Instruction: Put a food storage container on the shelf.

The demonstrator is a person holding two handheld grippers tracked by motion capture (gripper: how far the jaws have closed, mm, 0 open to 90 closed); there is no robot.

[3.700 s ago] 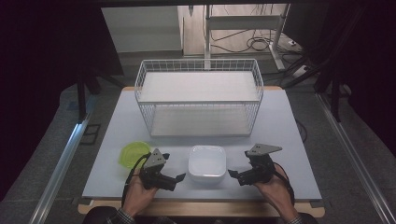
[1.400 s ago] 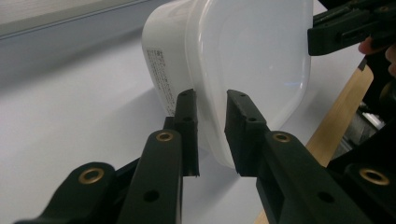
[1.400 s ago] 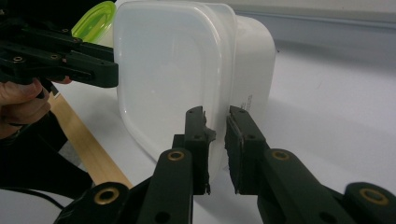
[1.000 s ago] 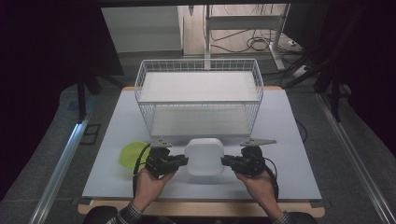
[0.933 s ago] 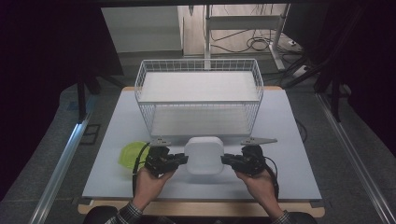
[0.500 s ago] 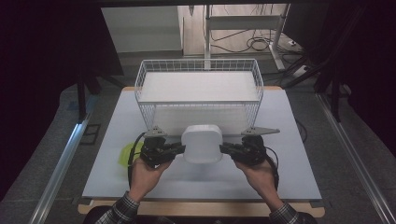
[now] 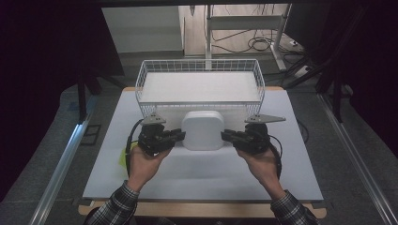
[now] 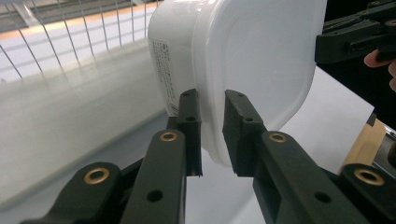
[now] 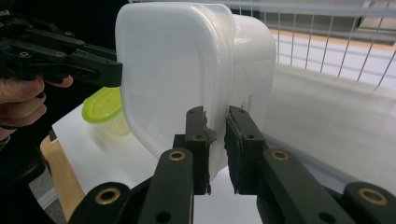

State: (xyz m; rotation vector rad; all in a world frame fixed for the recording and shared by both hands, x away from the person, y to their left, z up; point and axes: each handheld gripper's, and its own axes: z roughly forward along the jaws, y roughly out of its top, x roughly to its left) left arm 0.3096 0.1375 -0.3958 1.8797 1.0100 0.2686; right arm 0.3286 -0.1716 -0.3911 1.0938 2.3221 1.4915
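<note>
Two thin pinches are carrying everything: I am watching the left hand-held gripper (image 7: 179, 136) nipping the white container's (image 7: 202, 130) rim while the right hand-held gripper (image 7: 227, 136) is clamping its opposite rim, raised off the bench (image 7: 206, 168) before the wire basket (image 7: 199, 82); uneven pulling risks it slipping out.
</note>
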